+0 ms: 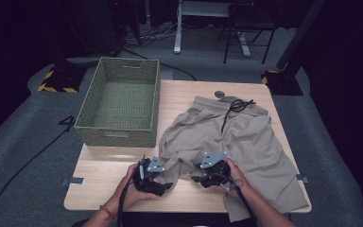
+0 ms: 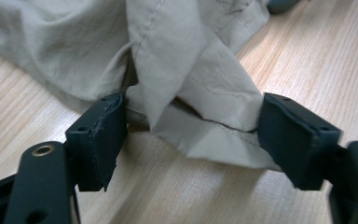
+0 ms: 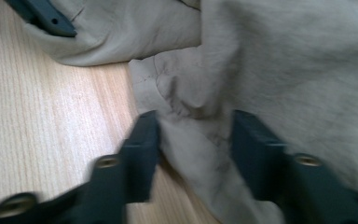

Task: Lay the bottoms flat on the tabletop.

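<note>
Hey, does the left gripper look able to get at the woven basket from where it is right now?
Probably yes. The left gripper sits at the shorts' hem with open jaws, and bare table lies between it and the basket.

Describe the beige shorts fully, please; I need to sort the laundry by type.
The shorts are beige, of thin creased woven cloth, with a gathered waistband and a black drawstring at the far end. They lie spread and rumpled on the wooden table, right of the woven basket. A folded hem sits between the left gripper fingers; the right gripper straddles another fold.
</note>
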`<state>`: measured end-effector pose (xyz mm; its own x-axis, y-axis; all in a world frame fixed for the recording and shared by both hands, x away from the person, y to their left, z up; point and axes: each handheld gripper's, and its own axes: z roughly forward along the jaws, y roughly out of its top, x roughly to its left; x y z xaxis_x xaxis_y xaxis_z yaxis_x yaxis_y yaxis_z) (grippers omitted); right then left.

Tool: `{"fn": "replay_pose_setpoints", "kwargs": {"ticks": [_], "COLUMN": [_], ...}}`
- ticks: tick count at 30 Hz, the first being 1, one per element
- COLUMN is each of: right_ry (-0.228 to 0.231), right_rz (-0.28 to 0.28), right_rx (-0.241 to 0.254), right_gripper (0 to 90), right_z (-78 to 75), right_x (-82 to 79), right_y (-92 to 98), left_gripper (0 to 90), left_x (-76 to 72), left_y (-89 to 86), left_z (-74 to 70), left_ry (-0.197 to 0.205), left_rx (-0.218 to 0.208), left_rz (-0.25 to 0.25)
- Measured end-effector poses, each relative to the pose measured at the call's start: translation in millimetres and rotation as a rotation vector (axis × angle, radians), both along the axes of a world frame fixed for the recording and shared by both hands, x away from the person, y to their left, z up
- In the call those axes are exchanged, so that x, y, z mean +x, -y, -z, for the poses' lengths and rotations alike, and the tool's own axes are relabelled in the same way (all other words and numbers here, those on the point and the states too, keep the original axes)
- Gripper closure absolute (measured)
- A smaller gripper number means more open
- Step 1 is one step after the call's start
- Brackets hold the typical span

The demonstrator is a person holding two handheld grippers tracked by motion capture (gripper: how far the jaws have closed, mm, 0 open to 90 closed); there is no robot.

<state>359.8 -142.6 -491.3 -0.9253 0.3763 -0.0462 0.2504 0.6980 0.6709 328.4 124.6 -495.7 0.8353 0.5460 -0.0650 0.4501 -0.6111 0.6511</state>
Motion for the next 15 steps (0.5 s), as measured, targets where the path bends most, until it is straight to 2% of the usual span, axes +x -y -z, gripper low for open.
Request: {"fn": "replay_pose_setpoints", "kwargs": {"ticks": [1,2,3,4,5,6,8,9,10,12,13,15], "right_ry": [0.000,-0.002,-0.012,-0.008,-0.009,-0.009,-0.018,-0.018,-0.023,-0.017,-0.017,-0.015], "right_rz": [0.000,0.003,0.020,0.020,0.017,0.017,-0.006,-0.006,-0.017,-0.031,-0.031,-0.036], "right_rx": [0.000,0.002,0.011,0.007,0.001,0.001,-0.024,-0.024,-0.005,0.026,0.026,0.069], "right_gripper": [58.3,66.1,77.2,82.9,85.4,85.4,88.5,88.5,88.7,88.8,88.8,88.8], "right_z": [0.0,-0.3,-0.2,-0.4,-1.0,-1.0,-3.8,-3.8,-7.7,-16.2,-16.2,-26.7], "right_x": [0.0,0.9,3.2,3.7,3.5,3.5,0.3,0.3,-3.9,-10.5,-10.5,-17.1], "right_y": [0.0,1.4,5.4,7.4,9.4,9.4,17.3,17.3,26.7,39.7,39.7,54.5], "left_gripper": [29.0,33.3,44.3,52.5,56.0,56.0,67.4,67.4,77.5,80.3,80.3,82.6], "left_x": [0.2,0.9,2.7,3.4,3.4,4.2,4.4,4.0,3.0,2.3,1.2,-1.5], "left_y": [0.2,0.0,-2.4,-4.4,-4.4,-6.9,-13.4,-17.0,-25.5,-30.0,-34.6,-42.0], "left_z": [0.1,-0.3,-1.4,-1.8,-1.8,-2.5,-3.8,-4.8,-6.9,-7.6,-8.8,-10.7], "left_ry": [0.011,0.019,0.031,0.035,0.035,0.037,0.048,0.054,0.070,0.070,0.072,0.071], "left_rx": [0.003,0.009,0.014,0.014,0.014,0.019,0.036,0.050,0.073,0.071,0.074,0.067], "left_rz": [-0.005,-0.011,-0.007,-0.007,-0.007,-0.010,-0.025,-0.033,-0.049,-0.056,-0.059,-0.064]}}
